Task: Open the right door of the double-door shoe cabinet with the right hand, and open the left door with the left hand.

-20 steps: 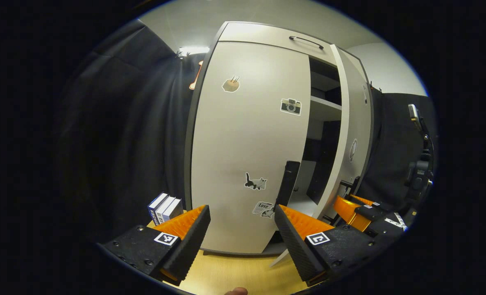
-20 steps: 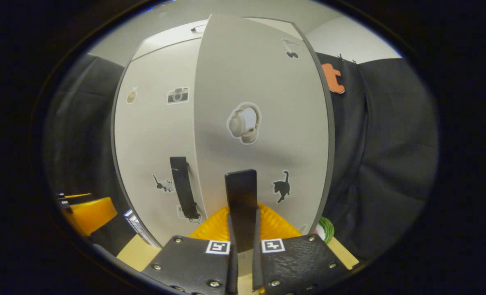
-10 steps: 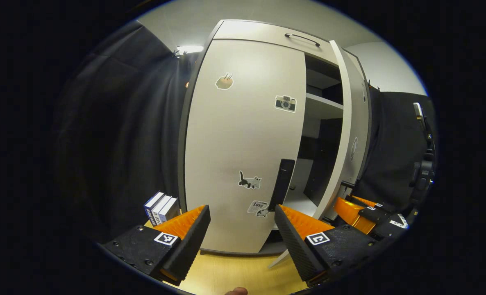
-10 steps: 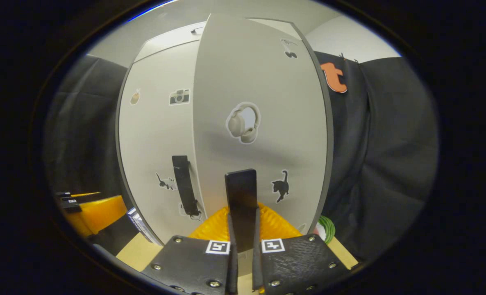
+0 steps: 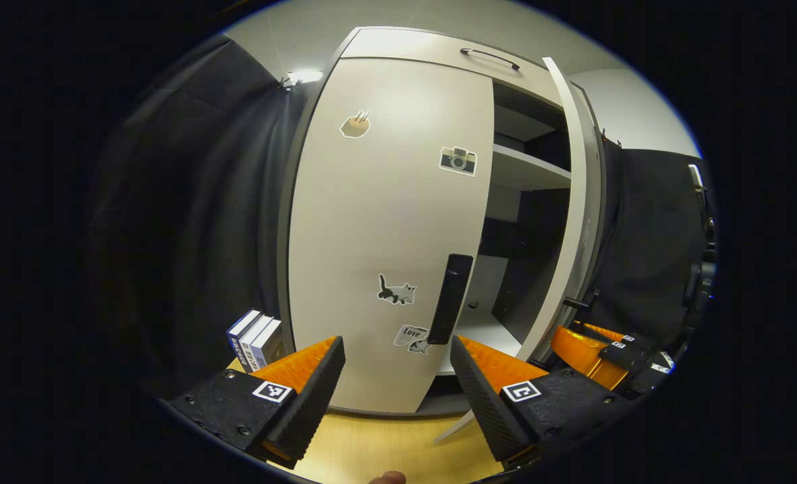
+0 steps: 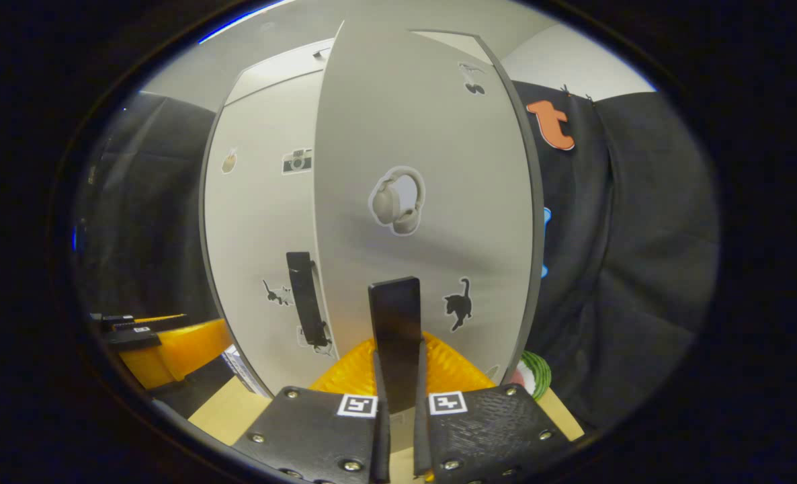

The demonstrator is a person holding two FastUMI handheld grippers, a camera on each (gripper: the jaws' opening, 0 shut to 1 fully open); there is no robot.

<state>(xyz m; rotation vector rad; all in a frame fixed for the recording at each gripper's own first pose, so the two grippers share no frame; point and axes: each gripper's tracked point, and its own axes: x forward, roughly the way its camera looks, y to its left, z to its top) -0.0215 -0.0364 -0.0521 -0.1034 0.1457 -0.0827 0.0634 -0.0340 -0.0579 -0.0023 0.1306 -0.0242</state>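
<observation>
The light grey shoe cabinet stands ahead with stickers on both doors. In the left gripper view its left door (image 5: 385, 222) is closed, with a black vertical handle (image 5: 450, 298) near its inner edge. My left gripper (image 5: 396, 376) is open just below and in front of that handle, apart from it. The right door (image 5: 573, 202) stands swung out edge-on, showing shelves (image 5: 529, 168) inside. In the right gripper view my right gripper (image 6: 396, 396) is shut on the right door's black handle (image 6: 395, 323), with the door face (image 6: 425, 188) close ahead.
A few books (image 5: 254, 336) stand on the wooden tabletop (image 5: 378, 447) left of the cabinet. A drawer handle (image 5: 489, 58) sits at the cabinet's top. A green-striped object (image 6: 535, 375) lies by the right door's foot. Black cloth hangs on both sides.
The right door has swung further open under my right gripper's hold, showing more of the shelves. My left gripper has drifted slightly closer to the left door's handle.
</observation>
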